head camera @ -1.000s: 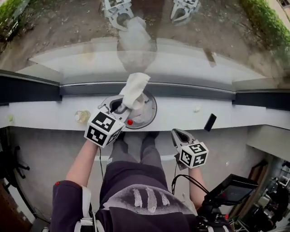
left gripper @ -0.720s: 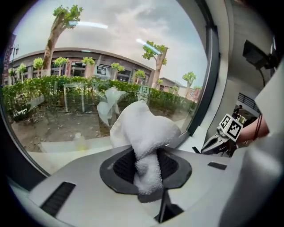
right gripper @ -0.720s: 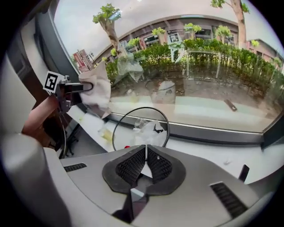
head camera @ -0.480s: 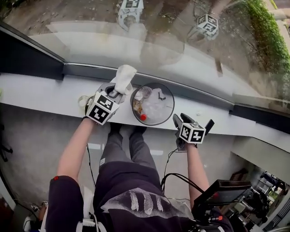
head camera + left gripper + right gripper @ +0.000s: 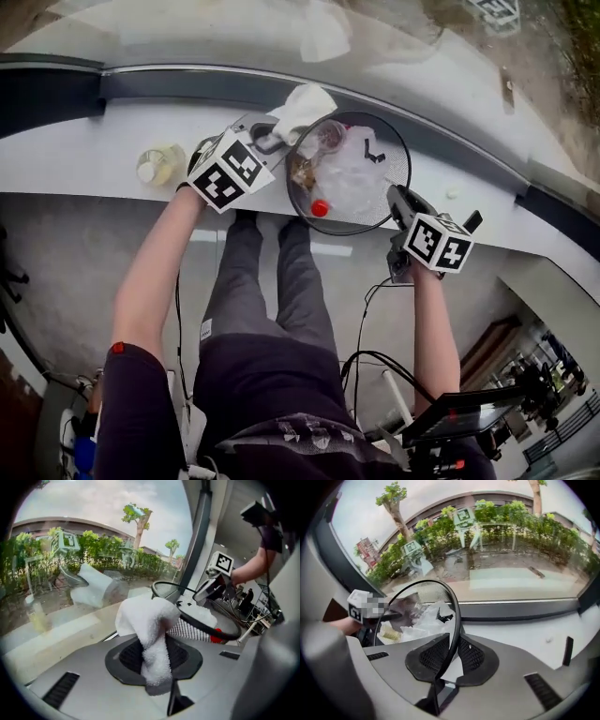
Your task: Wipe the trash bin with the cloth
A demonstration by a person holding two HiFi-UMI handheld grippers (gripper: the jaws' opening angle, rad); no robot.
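A black wire-mesh trash bin stands on the grey window ledge, with a white bag and other litter inside. My left gripper is shut on a white cloth, whose bunched free end rests by the bin's far-left rim. In the left gripper view the cloth stands up between the pads, just beside the bin's rim. My right gripper is at the bin's right rim. In the right gripper view the rim runs between its jaws, which have just been closing onto it.
A small glass jar stands on the ledge left of my left gripper. A dark flat object lies on the ledge right of the bin. The window pane rises just behind the bin. A red cap lies in the bin.
Both grippers have come down to the bin. The cloth moved from above the bin to its far-left rim. The right gripper rose from below the ledge edge to the bin's right rim.
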